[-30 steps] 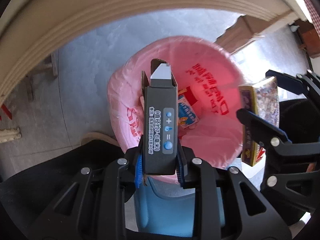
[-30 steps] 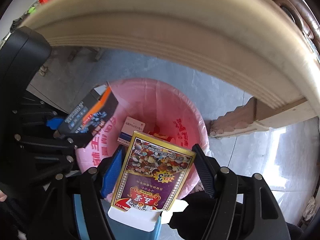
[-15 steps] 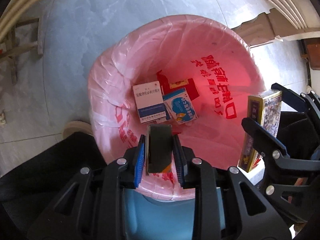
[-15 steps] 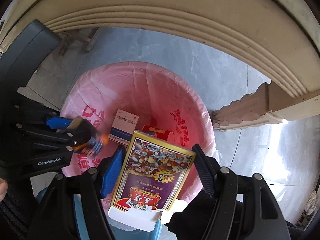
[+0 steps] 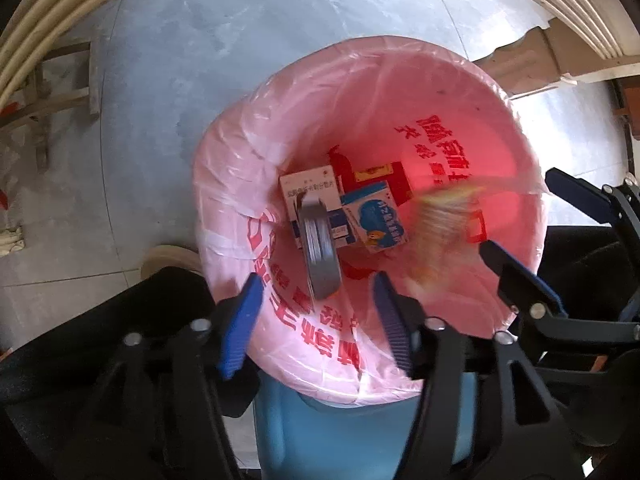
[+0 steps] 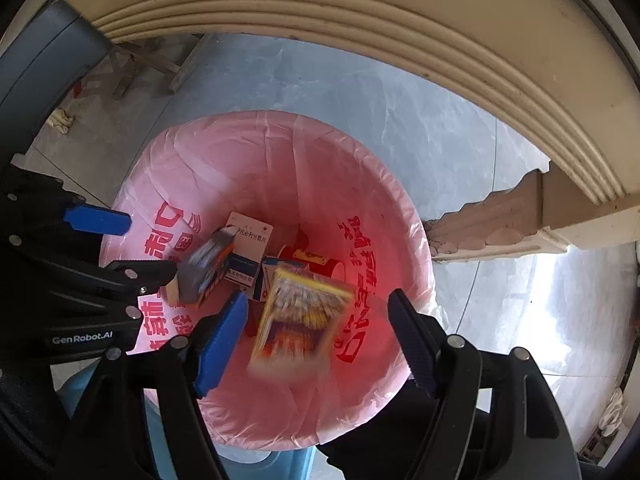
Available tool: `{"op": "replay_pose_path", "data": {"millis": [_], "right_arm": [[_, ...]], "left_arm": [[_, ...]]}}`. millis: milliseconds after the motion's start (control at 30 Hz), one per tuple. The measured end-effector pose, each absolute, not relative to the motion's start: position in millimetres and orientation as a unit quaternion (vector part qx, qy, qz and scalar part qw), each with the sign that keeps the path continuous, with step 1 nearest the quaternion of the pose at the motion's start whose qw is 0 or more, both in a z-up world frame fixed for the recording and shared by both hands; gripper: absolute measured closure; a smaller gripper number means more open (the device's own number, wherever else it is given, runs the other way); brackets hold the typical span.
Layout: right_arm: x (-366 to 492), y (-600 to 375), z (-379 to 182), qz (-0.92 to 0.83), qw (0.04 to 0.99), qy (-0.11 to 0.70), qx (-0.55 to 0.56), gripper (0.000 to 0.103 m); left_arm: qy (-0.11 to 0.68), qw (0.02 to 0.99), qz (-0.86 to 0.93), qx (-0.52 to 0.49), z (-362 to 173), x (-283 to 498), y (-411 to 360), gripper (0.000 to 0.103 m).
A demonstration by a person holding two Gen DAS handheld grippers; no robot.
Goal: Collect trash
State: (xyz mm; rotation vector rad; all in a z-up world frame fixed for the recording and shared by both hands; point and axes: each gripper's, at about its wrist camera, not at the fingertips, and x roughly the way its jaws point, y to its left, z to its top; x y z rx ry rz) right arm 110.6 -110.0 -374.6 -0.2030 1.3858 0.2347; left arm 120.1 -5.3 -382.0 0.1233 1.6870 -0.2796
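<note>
Trash sits and falls inside the pink bin liner (image 5: 460,80), which fills the middle of both views and is stretched over a blue bin (image 5: 340,436) seen at the bottom of the left wrist frame. Low in the left wrist view, the left gripper (image 5: 318,320) has its jaws spread wide with nothing between them; just above them, at the centre of the frame, a dark box (image 5: 320,252) shows blurred inside the liner, clear of both blue pads. Low in the right wrist view, the right gripper (image 6: 320,334) also has its jaws spread, and a yellow and purple box (image 6: 300,316) appears blurred between them, touching neither finger. At the bottom of the liner lie a white box with blue print (image 5: 308,188), a blue and white box (image 5: 376,216) just beside it, and red packaging (image 5: 384,176) above those in the frame. Red characters are printed on the liner's inner wall. Grey tile floor (image 5: 200,60) surrounds the bin, and a cream moulded edge (image 6: 400,32) arcs across the upper part of the right wrist frame.
</note>
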Motion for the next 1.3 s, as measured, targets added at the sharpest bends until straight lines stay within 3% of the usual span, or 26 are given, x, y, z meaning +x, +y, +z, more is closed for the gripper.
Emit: {"op": "replay_pose_path", "data": {"millis": [300, 667, 1100, 1300], "right_arm": [[109.8, -112.5, -371.7, 0.102, 0.758, 0.639, -0.086, 0.032], [97.1, -121.6, -343.1, 0.066, 0.771, 0.63, -0.068, 0.023], [42.7, -141.8, -257.8, 0.017, 0.834, 0.552, -0.016, 0.02], [15.4, -154.0, -192.3, -0.01, 0.883, 0.47, -0.003, 0.009]], "left_arm": [[0.738, 0.664, -0.104, 0.062, -377.2, 117.8, -3.2, 0.034], [0.696, 0.71, -0.066, 0.084, -345.5, 99.6, -10.5, 0.034], [0.615, 0.785, -0.056, 0.049, -258.5, 54.6, -13.4, 0.034], [0.538, 0.84, -0.058, 0.042, -188.5, 38.4, -20.4, 0.034]]}}
